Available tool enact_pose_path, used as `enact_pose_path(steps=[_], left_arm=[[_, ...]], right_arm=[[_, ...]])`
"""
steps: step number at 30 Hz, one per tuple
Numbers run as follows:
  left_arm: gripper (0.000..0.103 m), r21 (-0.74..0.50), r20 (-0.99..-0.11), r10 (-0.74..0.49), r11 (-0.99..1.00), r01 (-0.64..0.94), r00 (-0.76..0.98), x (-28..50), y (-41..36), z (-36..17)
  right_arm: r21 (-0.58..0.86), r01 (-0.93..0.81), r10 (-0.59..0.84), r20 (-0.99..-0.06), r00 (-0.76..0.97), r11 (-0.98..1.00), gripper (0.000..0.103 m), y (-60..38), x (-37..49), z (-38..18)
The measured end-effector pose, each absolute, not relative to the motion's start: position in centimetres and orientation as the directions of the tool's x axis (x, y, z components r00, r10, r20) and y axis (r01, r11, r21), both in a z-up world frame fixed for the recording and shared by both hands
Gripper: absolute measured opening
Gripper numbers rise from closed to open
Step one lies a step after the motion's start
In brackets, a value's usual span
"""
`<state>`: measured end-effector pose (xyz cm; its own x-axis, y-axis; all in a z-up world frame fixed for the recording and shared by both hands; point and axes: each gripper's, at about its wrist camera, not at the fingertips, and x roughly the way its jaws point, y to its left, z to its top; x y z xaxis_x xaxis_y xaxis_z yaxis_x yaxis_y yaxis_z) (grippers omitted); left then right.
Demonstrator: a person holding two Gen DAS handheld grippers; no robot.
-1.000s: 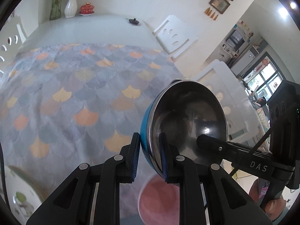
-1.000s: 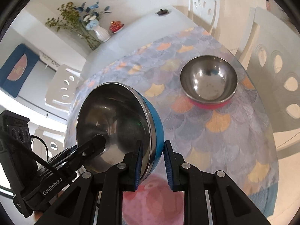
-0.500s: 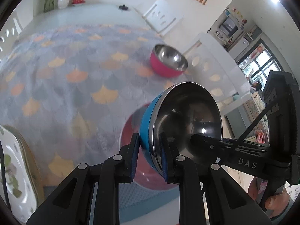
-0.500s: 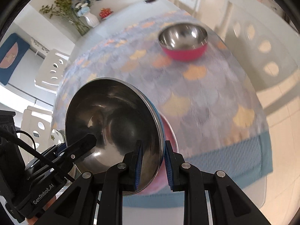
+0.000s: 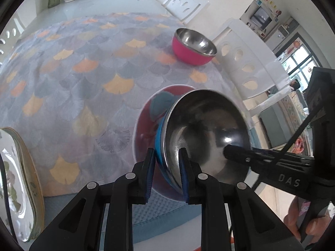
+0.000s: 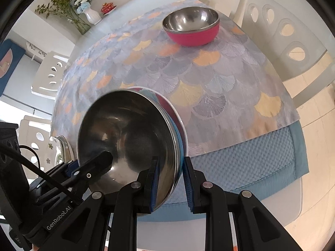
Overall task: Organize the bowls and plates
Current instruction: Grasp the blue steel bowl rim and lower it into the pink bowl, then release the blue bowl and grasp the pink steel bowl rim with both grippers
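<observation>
The blue bowl (image 5: 206, 133) had come down onto the red plate (image 5: 146, 123); the left claw (image 5: 166, 173), just easing apart, and right claw (image 6: 170, 179) gripped its rim, pink bowl (image 6: 191, 29) well beyond.

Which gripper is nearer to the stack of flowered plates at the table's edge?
Left. The left gripper holds the blue bowl on the side toward the plates; the right gripper holds its opposite rim, with the bowl between it and the plates.
</observation>
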<state>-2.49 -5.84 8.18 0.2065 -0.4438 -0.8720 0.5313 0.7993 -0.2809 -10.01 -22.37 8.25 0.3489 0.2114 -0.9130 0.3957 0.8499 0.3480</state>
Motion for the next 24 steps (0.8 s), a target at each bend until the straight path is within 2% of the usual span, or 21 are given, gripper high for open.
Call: enact_pose_path(steps=[12,17,24], left_arm=[[0.023,-0.3,-0.869,-0.438,0.835,0.461,0.228,-0.7,-3.5,7.9],[0.023,-0.269,-0.878,-0.417,0.836,0.477,0.234,-0.5,-4.1,8.0],[0.023,-0.26,-0.84,-0.453,0.819,0.511,0.3,2.2,-5.5,11.9]], right_arm=[[0.38,0.368,0.253,-0.903,0.348,0.849,0.021,-22.7,-9.7,8.3],[0.394,0.353,0.275,-0.899,0.341,0.849,0.021,-23.1,-9.1,8.4],[0.398,0.334,0.248,-0.877,0.411,0.854,0.021,-25.2,-7.7,11.6]])
